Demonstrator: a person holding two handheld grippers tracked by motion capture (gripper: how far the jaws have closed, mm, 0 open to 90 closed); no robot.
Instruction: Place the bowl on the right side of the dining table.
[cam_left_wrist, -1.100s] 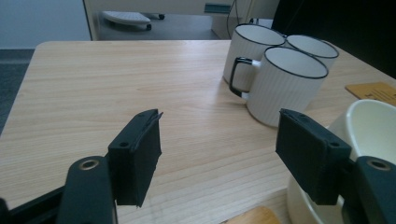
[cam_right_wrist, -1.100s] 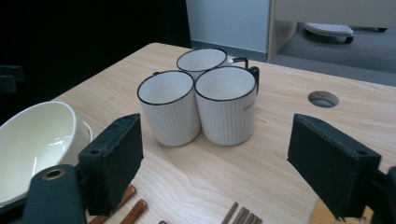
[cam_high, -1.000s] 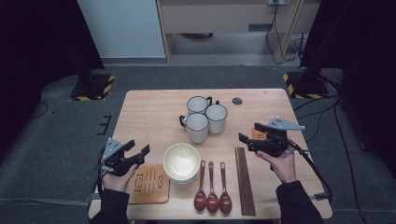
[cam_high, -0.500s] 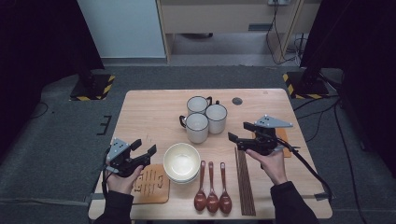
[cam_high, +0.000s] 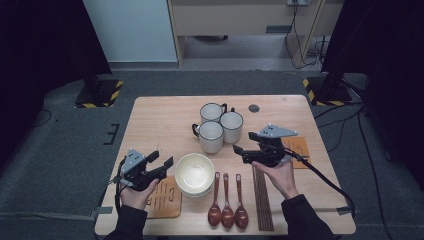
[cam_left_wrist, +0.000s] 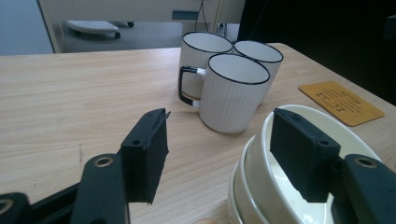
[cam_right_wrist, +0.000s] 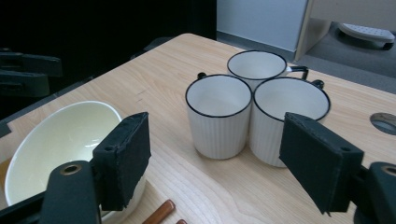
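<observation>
On the left, the left gripper (cam_high: 162, 163) has edged in from the wooden coaster (cam_high: 162, 197) toward the stack of cream bowls (cam_high: 194, 173) since a second ago. Its jaws have just been narrowing, yet they stand spread with nothing pinched. In the left gripper view one jaw hangs over the bare table (cam_left_wrist: 70, 93) and the other over the top bowl's rim, and whether that pad touches the rim is hard to tell.

To the right, the right gripper (cam_high: 239, 152) has slid leftward from the orange coaster (cam_high: 300, 150) toward the three white mugs (cam_high: 217, 127), and is now just beside them. Its jaws have been closing slightly and are spread, empty; the right gripper view frames the mugs (cam_right_wrist: 252, 102) between them, well short of contact.

The gripper half covers the orange coaster. The bowls cover one corner of the wooden coaster. The spoons (cam_high: 228, 200) and chopsticks (cam_high: 262, 200) lie untouched near the front edge.
</observation>
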